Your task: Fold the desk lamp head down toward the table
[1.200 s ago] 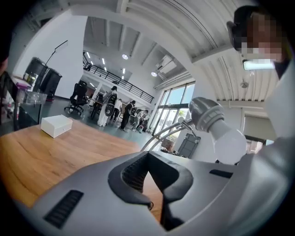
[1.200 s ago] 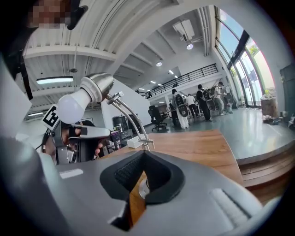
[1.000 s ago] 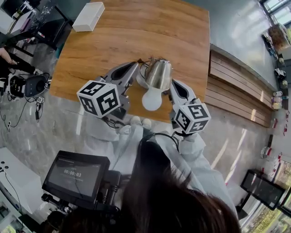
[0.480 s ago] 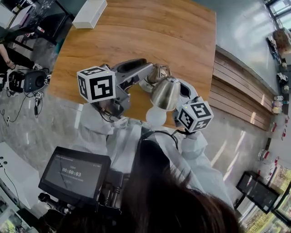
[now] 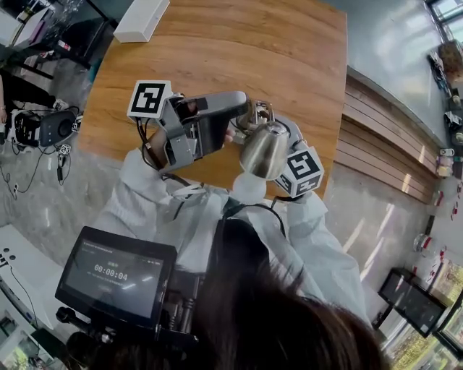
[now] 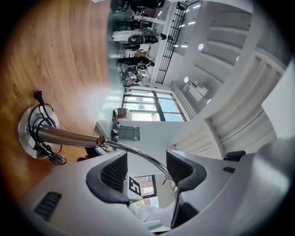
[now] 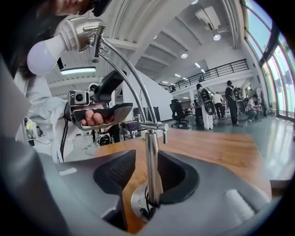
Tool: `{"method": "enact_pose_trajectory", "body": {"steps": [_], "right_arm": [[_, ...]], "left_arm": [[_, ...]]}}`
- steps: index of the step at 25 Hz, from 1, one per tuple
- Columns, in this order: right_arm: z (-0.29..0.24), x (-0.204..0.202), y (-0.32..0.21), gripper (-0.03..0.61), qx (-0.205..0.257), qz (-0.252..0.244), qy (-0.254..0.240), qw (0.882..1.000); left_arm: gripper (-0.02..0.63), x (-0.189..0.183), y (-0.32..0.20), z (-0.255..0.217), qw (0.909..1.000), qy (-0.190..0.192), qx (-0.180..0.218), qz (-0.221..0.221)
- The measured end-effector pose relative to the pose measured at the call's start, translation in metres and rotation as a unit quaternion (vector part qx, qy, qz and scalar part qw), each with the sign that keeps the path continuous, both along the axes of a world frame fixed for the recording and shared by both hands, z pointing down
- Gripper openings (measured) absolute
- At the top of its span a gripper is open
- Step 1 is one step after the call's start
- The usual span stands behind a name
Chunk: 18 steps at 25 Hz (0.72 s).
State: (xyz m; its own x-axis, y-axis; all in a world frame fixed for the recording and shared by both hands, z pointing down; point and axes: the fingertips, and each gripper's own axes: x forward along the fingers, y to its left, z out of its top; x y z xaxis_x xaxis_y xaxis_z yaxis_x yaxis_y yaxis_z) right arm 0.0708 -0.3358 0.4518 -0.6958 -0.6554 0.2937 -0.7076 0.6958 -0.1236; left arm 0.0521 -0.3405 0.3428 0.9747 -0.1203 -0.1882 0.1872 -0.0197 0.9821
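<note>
The desk lamp stands near the front edge of the wooden table point(image 5: 253, 50). Its steel shade point(image 5: 264, 148) and white bulb point(image 5: 249, 186) are tipped toward me. My left gripper point(image 6: 146, 168) lies rolled on its side, jaws opening; the curved neck point(image 6: 138, 156) runs between the pads without being pressed. The round base point(image 6: 34, 138) with its coiled cord sits farther off. My right gripper point(image 7: 146, 171) is low at the upright post point(image 7: 152, 156), jaws opening, with the post between them and a gap on the left. The shade point(image 7: 80, 32) hangs above it.
A white box point(image 5: 141, 20) lies at the table's far left corner. A monitor point(image 5: 116, 271) hangs below my left arm. Camera gear point(image 5: 43, 130) sits on the floor at left. A wooden bench point(image 5: 376, 152) runs along the right. Several people stand beyond the table point(image 7: 216, 103).
The left gripper rolled onto its side, its cube swinging up and left. The shade and bulb shifted right and toward me. The right gripper's cube sank behind the shade.
</note>
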Motion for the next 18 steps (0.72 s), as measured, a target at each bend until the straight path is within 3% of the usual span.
{"method": "enact_pose_trajectory", "body": {"steps": [5,10,13,16,18], "right_arm": [[0.007,-0.005,-0.007,0.126,0.004,-0.012,0.001,1.000],[0.011,-0.003,-0.017,0.104,-0.004,0.003,-0.004,1.000],[0.013,-0.003,-0.014,0.103,-0.008,-0.008,-0.007,1.000],[0.013,-0.004,-0.013,0.104,-0.009,-0.015,-0.006,1.000],[0.012,-0.004,-0.012,0.104,-0.009,-0.017,-0.008,1.000]], "left_arm": [[0.252,0.011,0.007,-0.005,0.9972,0.035,-0.055,0.035],[0.252,0.027,0.012,-0.010,0.9927,0.046,-0.087,0.068],[0.250,0.031,0.015,-0.011,0.9925,0.036,-0.082,0.083],[0.189,0.028,0.016,-0.015,0.9945,0.014,-0.052,0.091],[0.187,0.027,0.018,-0.018,0.9949,0.001,-0.036,0.094]]}}
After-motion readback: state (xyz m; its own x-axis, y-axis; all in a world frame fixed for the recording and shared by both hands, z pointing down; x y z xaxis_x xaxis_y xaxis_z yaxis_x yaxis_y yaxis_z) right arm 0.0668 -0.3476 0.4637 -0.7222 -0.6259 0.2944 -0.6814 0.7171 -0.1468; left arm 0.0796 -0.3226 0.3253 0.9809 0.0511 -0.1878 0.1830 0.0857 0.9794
